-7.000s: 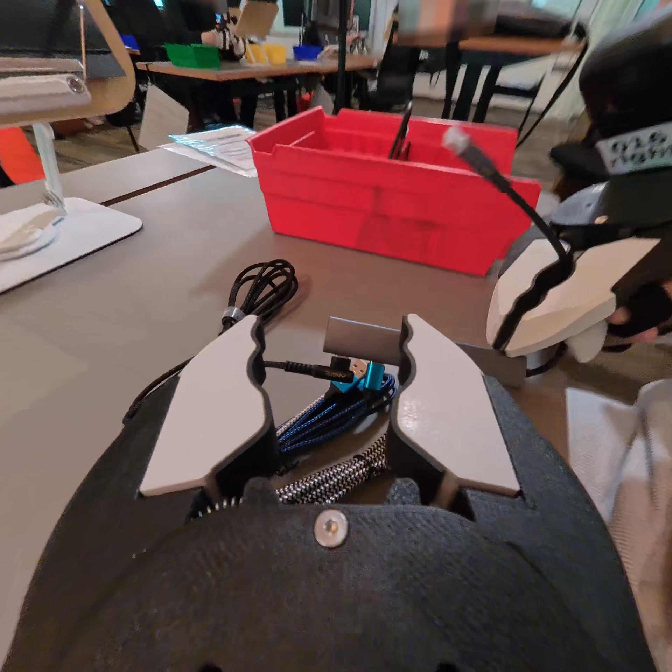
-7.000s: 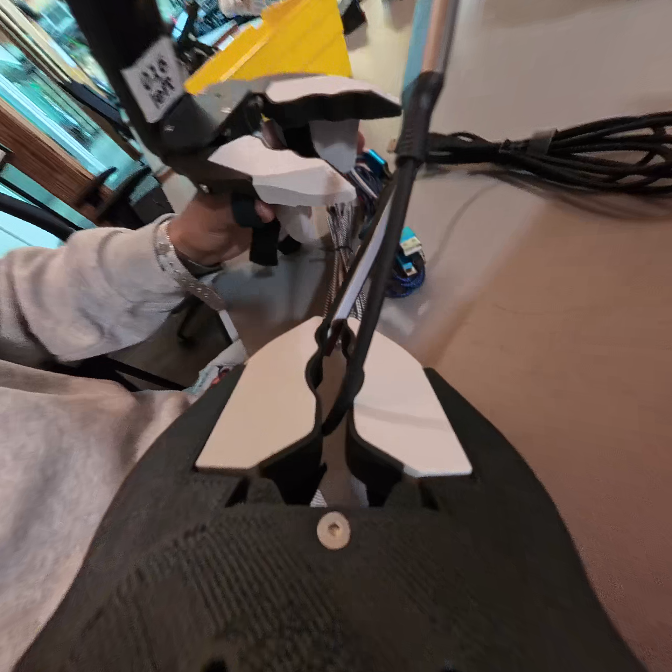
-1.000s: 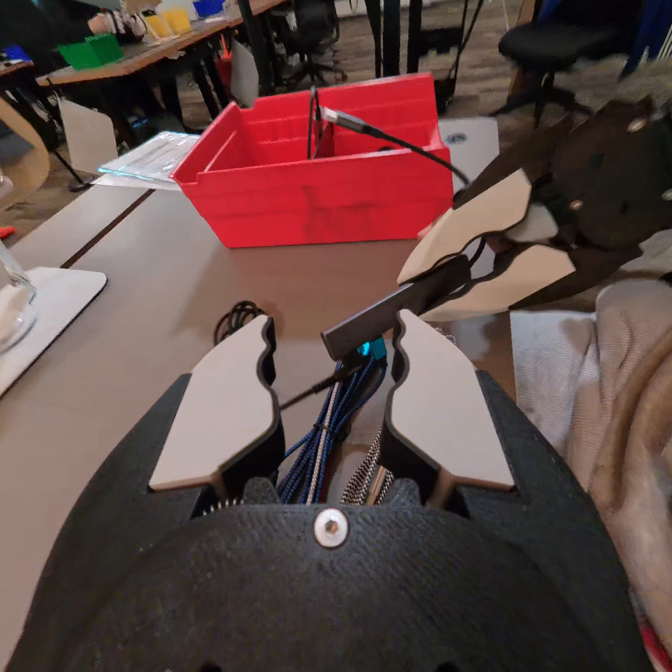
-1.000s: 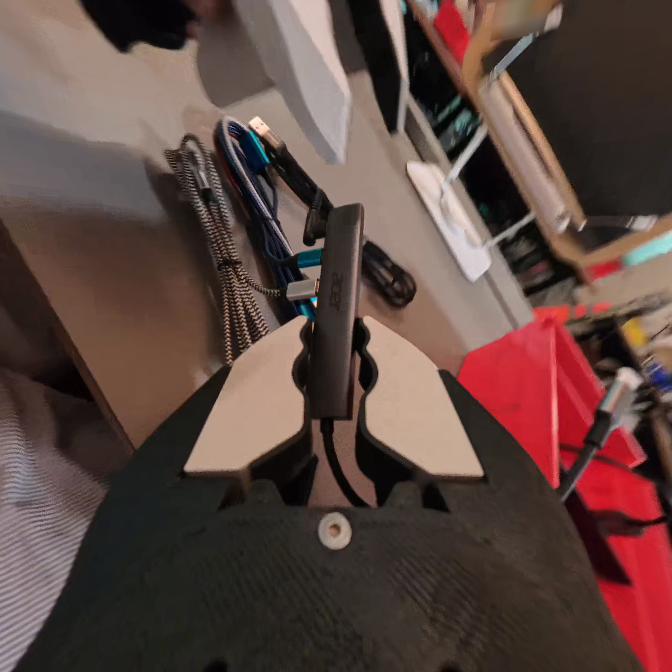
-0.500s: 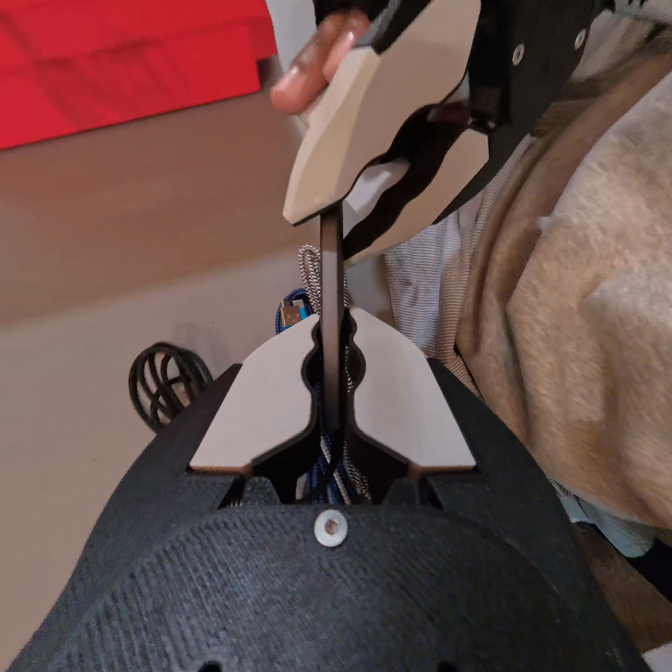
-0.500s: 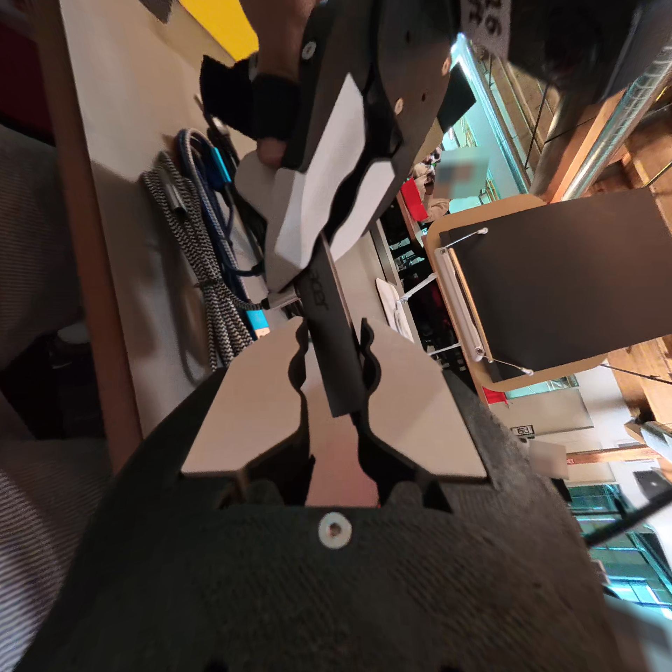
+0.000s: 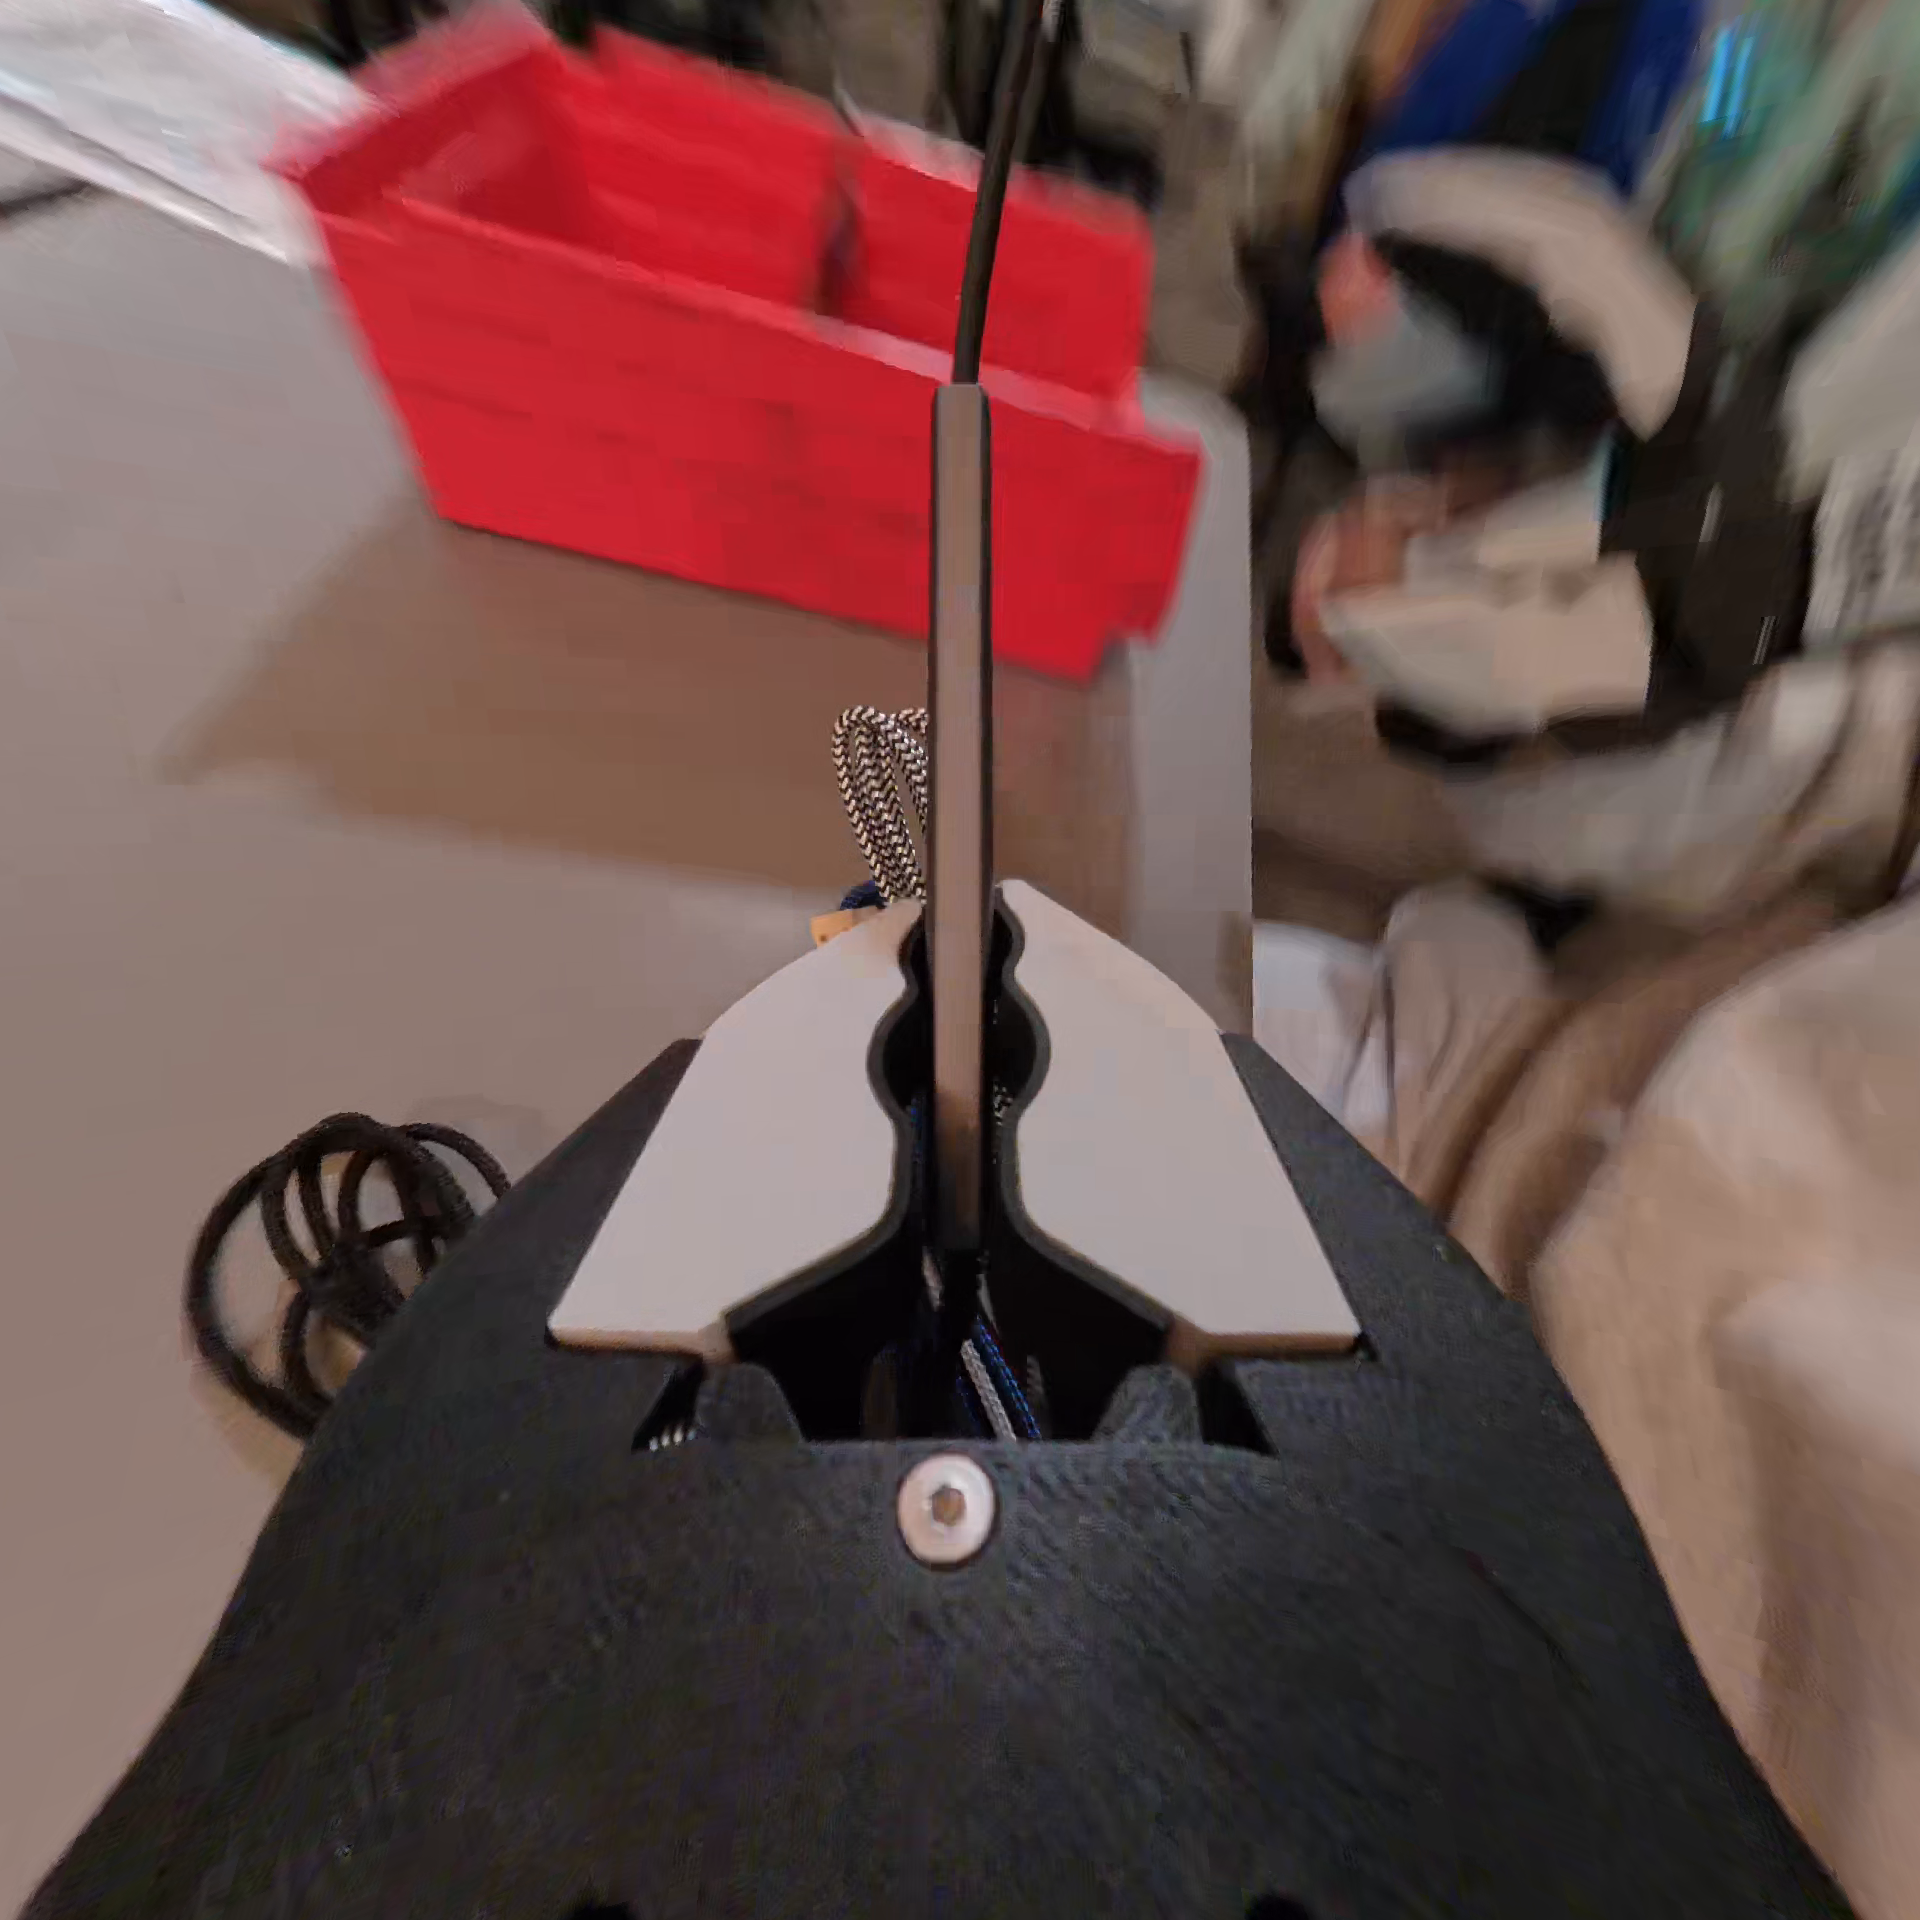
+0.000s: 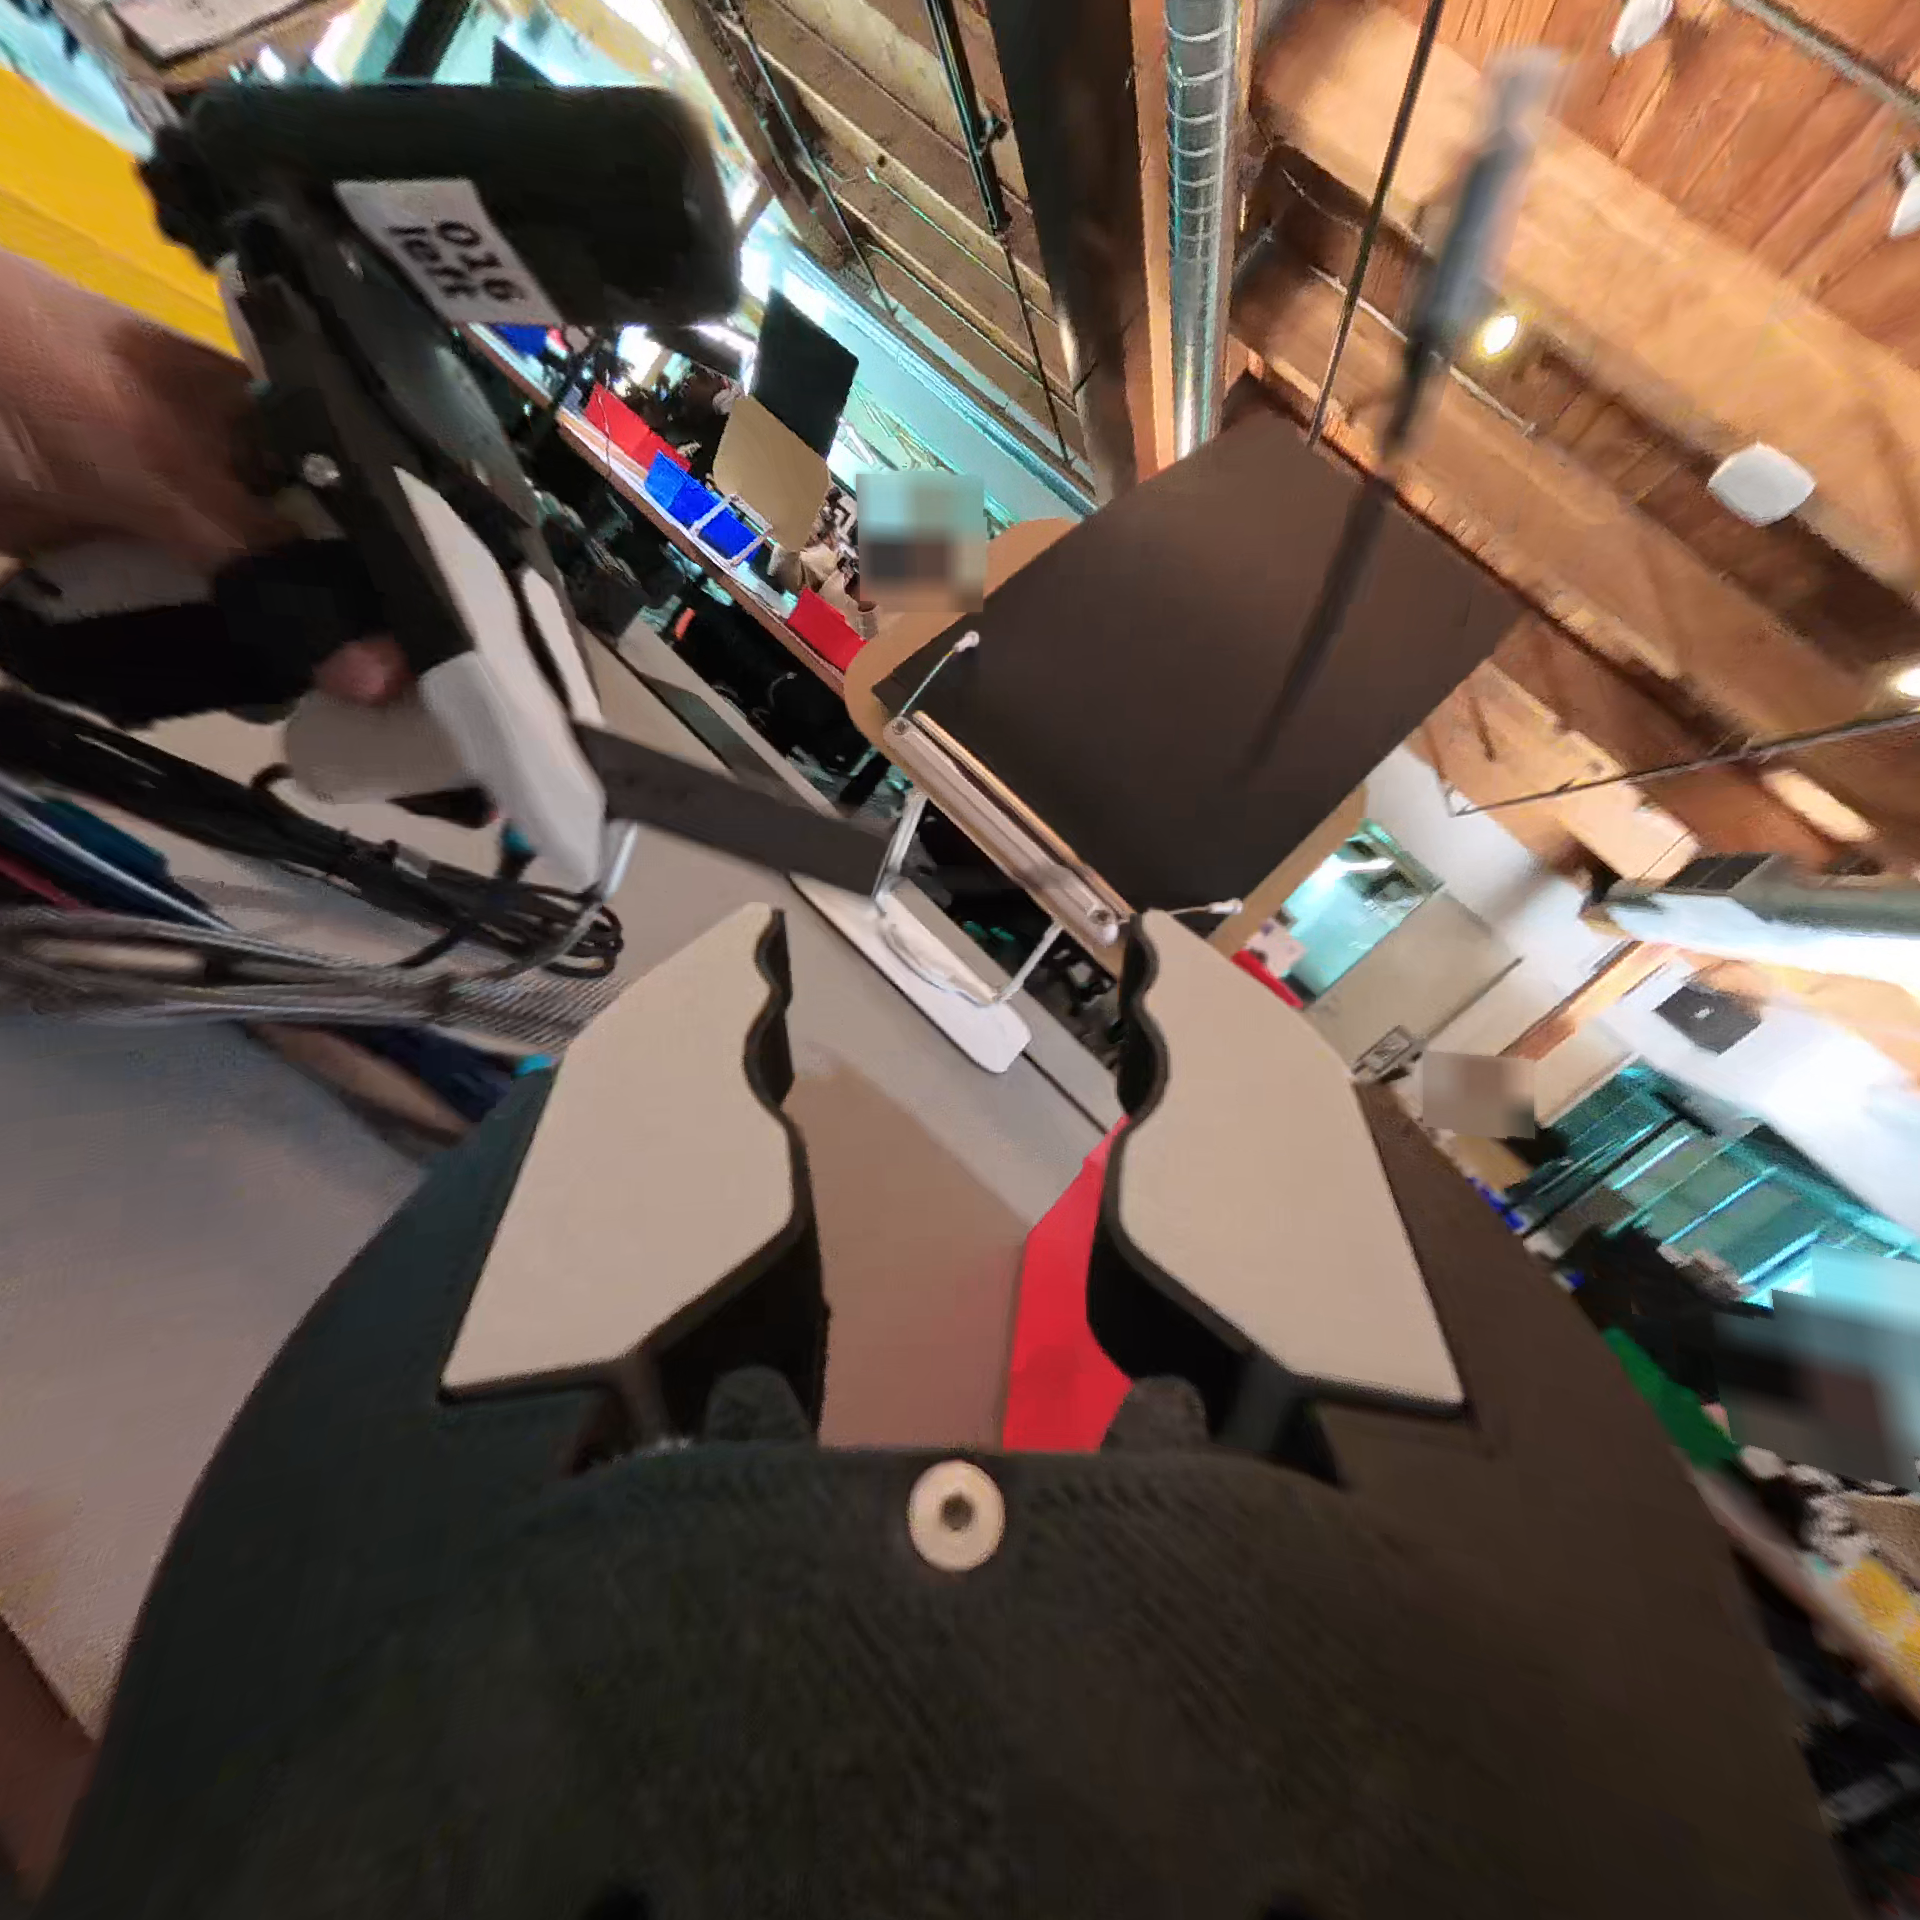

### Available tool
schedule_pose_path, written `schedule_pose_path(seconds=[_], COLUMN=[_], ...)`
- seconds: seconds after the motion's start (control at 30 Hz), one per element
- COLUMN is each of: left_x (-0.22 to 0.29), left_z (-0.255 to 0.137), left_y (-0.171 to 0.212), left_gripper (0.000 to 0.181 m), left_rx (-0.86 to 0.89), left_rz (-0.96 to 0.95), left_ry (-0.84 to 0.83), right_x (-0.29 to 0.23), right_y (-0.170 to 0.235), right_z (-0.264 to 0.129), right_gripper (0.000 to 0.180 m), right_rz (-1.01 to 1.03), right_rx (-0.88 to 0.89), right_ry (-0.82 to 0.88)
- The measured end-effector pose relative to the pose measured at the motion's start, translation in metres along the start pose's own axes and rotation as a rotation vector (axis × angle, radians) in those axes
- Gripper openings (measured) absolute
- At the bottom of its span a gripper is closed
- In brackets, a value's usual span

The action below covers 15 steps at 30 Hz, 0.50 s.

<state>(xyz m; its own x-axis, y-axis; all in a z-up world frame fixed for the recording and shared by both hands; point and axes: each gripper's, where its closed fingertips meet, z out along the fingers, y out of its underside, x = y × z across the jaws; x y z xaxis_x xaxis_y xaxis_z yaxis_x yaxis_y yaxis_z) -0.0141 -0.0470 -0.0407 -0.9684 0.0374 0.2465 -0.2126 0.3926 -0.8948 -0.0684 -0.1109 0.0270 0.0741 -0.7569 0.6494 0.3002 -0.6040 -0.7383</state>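
Note:
My left gripper is shut on a thin dark grey hub, seen edge on and held above the table. The hub's black cable runs up out of its far end. My right gripper is open and empty, a short way from the hub. In the right wrist view the left gripper shows at upper left with the hub sticking out of it, and the cable hangs in the air. The right gripper is a blur at the right of the left wrist view.
A red bin stands on the grey table beyond the hub. A black-and-white braided cable and a black coiled cable lie under and left of my left gripper. A black board on a white-based stand is farther off.
A second ago the right gripper held the hub and the left was open. The left closed on the hub, then the right opened and drew away from it.

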Motion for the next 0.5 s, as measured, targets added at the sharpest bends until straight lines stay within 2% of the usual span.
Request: schedule_pose_path(seconds=[0.07, 0.13, 0.2, 0.27, 0.37, 0.5], left_x=[-0.022, -0.037, -0.045, -0.045, -0.035, -0.021], left_z=[-0.018, -0.034, -0.039, -0.034, -0.020, -0.004], left_y=[-0.021, -0.029, -0.025, -0.018, -0.014, -0.012], left_gripper=[0.009, 0.009, 0.009, 0.009, 0.010, 0.009], left_rx=[0.246, 0.447, 0.522, 0.506, 0.455, 0.414], left_rz=[-0.260, -0.530, -0.668, -0.689, -0.660, -0.647], left_ry=[0.009, 0.100, 0.164, 0.172, 0.176, 0.201], right_x=[-0.004, -0.018, -0.035, -0.049, -0.069, -0.075], right_y=[0.004, 0.009, 0.012, 0.009, -0.001, 0.009], right_z=[0.001, 0.004, 0.007, 0.009, 0.014, 0.040], right_gripper=[0.057, 0.056, 0.056, 0.049, 0.030, 0.031], right_rz=[0.043, 0.059, 0.068, 0.081, 0.120, 0.136], right_rx=[-0.005, -0.035, -0.061, -0.056, -0.017, -0.061], right_ry=[-0.033, -0.089, -0.152, -0.201, -0.288, -0.298])
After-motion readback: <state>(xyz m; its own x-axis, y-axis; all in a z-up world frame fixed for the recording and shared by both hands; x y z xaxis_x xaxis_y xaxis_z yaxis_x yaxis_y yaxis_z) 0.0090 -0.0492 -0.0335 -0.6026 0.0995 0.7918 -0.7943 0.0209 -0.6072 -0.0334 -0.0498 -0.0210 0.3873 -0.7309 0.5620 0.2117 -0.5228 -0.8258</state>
